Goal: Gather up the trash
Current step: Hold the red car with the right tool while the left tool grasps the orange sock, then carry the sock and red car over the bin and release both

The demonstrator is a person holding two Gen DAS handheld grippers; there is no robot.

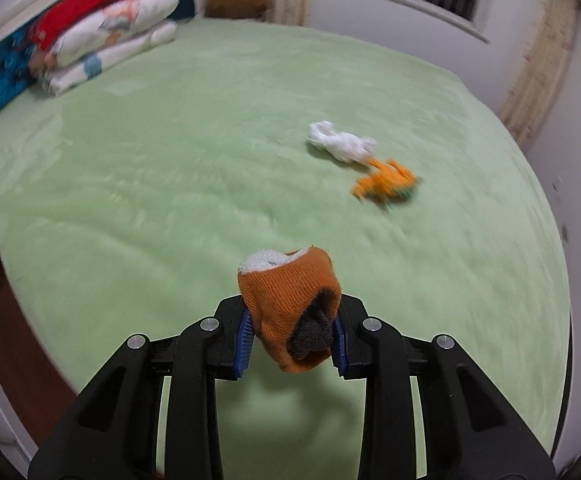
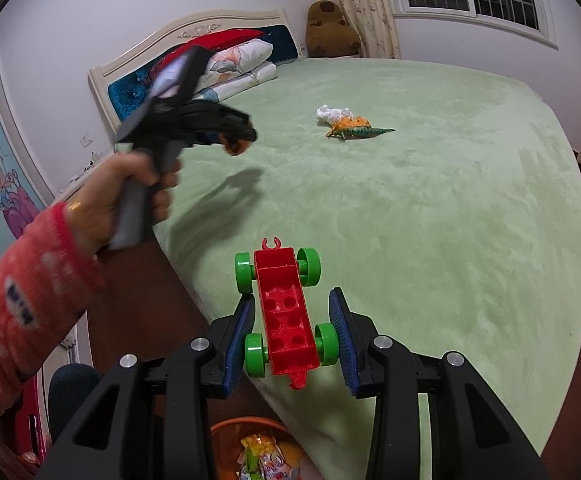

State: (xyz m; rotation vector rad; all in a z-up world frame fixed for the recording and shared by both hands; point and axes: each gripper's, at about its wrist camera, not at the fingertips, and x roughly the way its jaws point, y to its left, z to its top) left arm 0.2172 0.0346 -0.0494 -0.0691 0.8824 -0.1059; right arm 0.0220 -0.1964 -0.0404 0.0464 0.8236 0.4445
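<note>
A green bedspread [image 1: 170, 184] fills both views. Above it, the left gripper [image 1: 293, 340] clamps an orange sock [image 1: 286, 300]; the right gripper [image 2: 296, 340] grips a red toy car [image 2: 286, 316]. Crumpled white paper [image 1: 340, 145], probably tissue, lies beside a toy dinosaur [image 2: 354, 128] mid-bed.

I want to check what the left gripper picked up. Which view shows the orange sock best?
The left wrist view: the orange sock fills the centre, sharp, clamped in the left gripper. The right wrist view shows only a small blurred orange bit at that gripper's tip.
</note>
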